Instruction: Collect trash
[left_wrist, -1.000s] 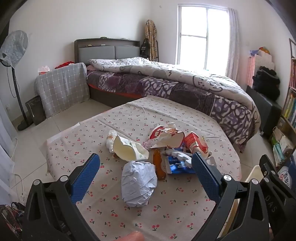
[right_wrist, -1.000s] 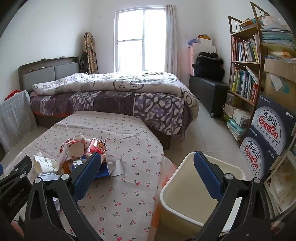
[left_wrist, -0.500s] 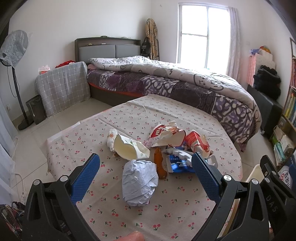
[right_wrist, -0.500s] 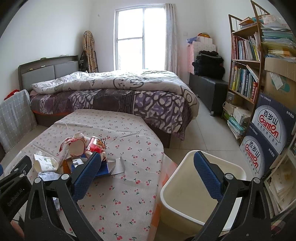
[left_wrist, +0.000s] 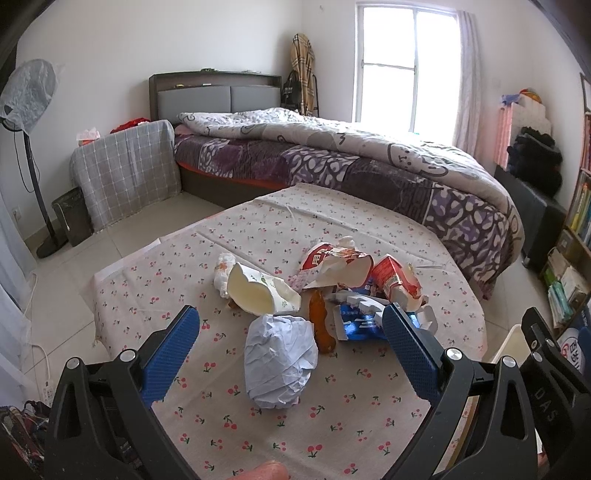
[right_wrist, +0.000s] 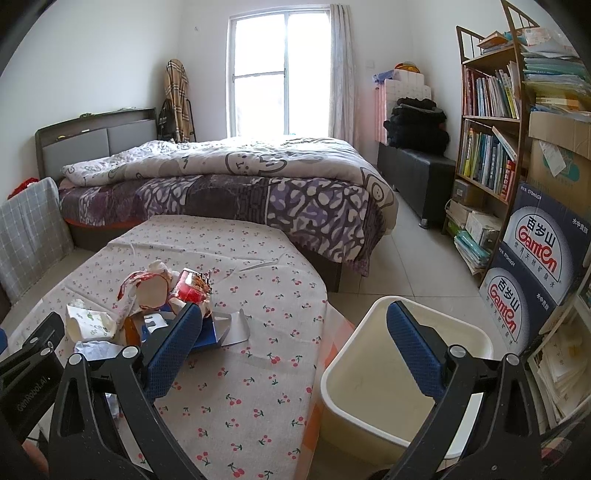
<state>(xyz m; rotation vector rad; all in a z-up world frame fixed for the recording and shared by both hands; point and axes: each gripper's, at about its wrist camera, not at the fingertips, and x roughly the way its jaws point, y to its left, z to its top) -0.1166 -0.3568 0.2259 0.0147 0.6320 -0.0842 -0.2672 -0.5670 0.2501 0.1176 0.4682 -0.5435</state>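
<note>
A heap of trash lies on the cherry-print table (left_wrist: 258, 435): a crumpled white paper ball (left_wrist: 280, 363), a torn cream paper cup (left_wrist: 255, 293), a torn red and white cup (left_wrist: 332, 260), a red carton (left_wrist: 397, 282), a flattened blue box (left_wrist: 364, 323) and an orange wrapper (left_wrist: 321, 326). My left gripper (left_wrist: 290, 330) hangs open just above the paper ball, which sits between its fingers without contact. My right gripper (right_wrist: 293, 330) is open and empty over the table's right edge. A cream waste bin (right_wrist: 369, 406) stands on the floor beside the table.
A bed (right_wrist: 240, 181) runs behind the table. On the right stand a bookshelf (right_wrist: 491, 122) and stacked water cartons (right_wrist: 532, 266). A fan (left_wrist: 26, 92) and a small dark bin (left_wrist: 72, 216) stand at the left. A fingertip (left_wrist: 260, 470) shows at the bottom edge.
Both views have shifted slightly; the trash heap sits a little further right in the left wrist view. Both grippers stay open and nothing on the table has moved.
</note>
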